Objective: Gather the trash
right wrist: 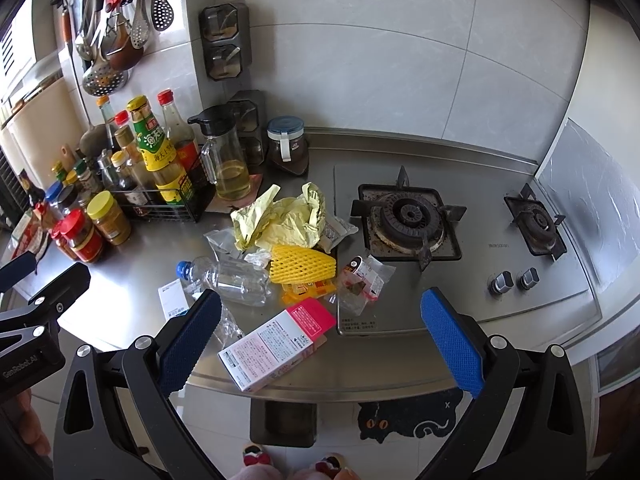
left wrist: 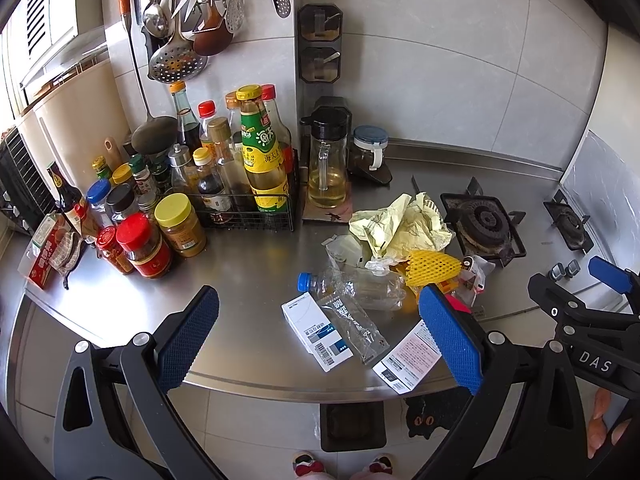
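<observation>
1. Presently, the steel countertop (right wrist: 120, 312) carries everything; its gas hob (right wrist: 408, 220) sits right of the trash heap.
2. Condiment bottles (left wrist: 256, 148) crowd the back left corner, well apart from the heap.
3. Crumpled yellow paper (right wrist: 288, 220) lies at the heap's rear, touching the yellow foam net (right wrist: 302, 265).
4. Clear plastic bottle (right wrist: 232, 278), blue-capped, lies on its side just left of the net.
5. Pink-and-white box (right wrist: 276, 348) lies flat near the counter's front edge; a blue-and-white box (left wrist: 316, 330) lies left of it.
6. My left gripper (left wrist: 320, 340) and my right gripper (right wrist: 320, 340) both hover above the front edge, fingers spread wide, holding nothing.
</observation>
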{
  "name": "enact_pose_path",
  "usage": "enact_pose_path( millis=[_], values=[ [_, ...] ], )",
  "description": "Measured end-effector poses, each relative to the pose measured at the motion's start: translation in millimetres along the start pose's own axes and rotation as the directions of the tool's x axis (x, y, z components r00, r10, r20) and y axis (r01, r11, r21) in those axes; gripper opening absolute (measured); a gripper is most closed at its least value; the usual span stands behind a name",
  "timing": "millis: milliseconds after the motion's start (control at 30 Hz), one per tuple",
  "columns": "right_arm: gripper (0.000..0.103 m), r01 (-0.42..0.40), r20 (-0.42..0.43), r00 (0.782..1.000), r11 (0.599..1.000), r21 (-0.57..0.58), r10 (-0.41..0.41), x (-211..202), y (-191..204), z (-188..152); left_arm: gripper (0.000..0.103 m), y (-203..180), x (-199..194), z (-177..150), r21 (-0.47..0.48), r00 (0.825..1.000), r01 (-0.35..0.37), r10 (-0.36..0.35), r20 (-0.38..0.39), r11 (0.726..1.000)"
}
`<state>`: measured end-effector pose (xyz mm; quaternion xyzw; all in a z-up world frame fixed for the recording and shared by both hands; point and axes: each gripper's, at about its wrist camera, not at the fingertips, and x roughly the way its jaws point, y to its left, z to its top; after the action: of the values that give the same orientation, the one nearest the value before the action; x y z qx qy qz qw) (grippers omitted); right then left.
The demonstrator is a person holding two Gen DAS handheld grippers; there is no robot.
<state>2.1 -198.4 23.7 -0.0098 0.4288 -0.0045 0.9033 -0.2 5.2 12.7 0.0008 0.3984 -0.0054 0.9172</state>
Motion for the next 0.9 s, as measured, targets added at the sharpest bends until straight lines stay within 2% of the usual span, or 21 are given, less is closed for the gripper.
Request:
enact_pose_path(
  millis=[900],
  values=[
    [0.1, -0.01, 0.004, 1.0, 1.0, 0.012, 0.01, -0.3, 2.8, -3.2, 0.095, -0.8, -0.5, -3.9, 0.006, 1.0, -0.011, 0.011, 0.004, 1.0]
  ],
)
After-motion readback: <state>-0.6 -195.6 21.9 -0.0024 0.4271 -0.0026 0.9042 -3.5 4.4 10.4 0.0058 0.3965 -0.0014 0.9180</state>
